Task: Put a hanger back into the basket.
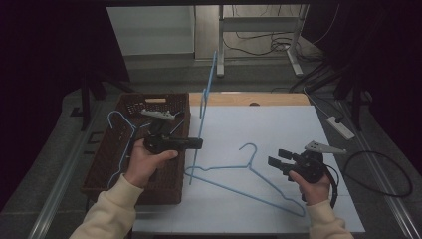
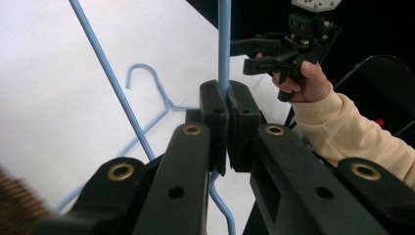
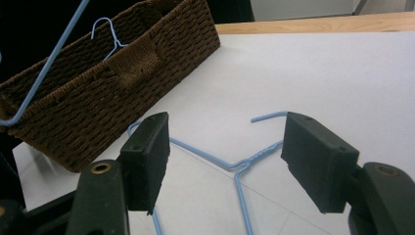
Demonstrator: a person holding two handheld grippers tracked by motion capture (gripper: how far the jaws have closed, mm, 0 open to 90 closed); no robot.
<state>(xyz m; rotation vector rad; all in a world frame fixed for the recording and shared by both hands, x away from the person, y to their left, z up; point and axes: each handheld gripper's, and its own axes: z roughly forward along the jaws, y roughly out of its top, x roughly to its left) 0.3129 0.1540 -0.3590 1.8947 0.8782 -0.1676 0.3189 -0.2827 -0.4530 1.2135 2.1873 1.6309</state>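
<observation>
Three blue hangers are being seen: one (image 1: 205, 107) is being clamped by the left gripper (image 1: 196, 144), one (image 1: 249, 175) is lying mid-tabletop, one (image 1: 121, 130) in the basket (image 1: 107, 164); the right gripper (image 1: 278, 158) fingers are being held apart.

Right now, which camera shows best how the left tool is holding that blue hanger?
The left gripper view: the left gripper has its jaws shut on the held hanger. The high view shows that hanger standing upright. The right gripper view catches one slanting wire.

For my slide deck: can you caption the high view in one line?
Left gripper lifts a blue wire hanger beside a wicker basket; right gripper waits, jaws open, by a second hanger.
</observation>
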